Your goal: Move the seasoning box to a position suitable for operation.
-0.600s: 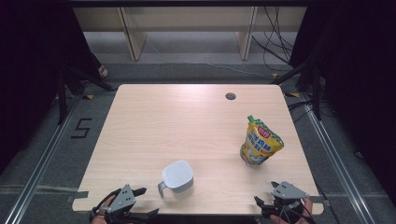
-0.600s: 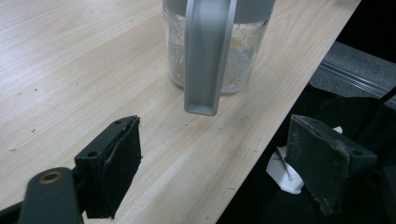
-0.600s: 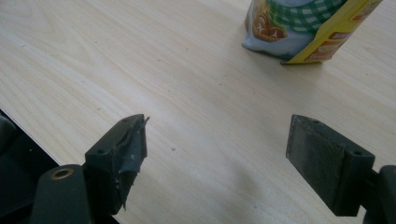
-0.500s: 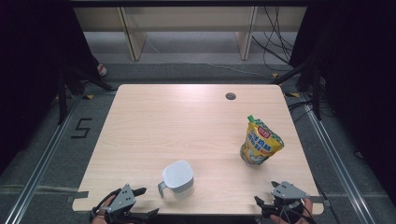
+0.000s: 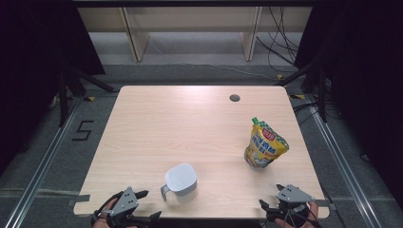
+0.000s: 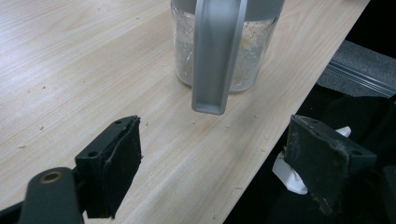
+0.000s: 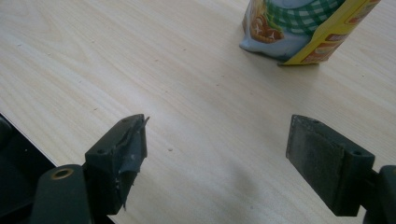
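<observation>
the clear jug with its grey lid and flat grey handle stands near the front edge of the pale wood-grain bench, handle turned toward the left tongs, likely so it can be gripped head-on. those tongs hang released, jaws wide, nothing between them. farther right, a glossy yellow stand-up pouch with a green spout sits upright, just ahead of the right tongs, also released and empty. crumbs speckle the bench.

table: light wood from my feed, small round hole far right
jug: near edge, a bit left
pouch: standing at right
</observation>
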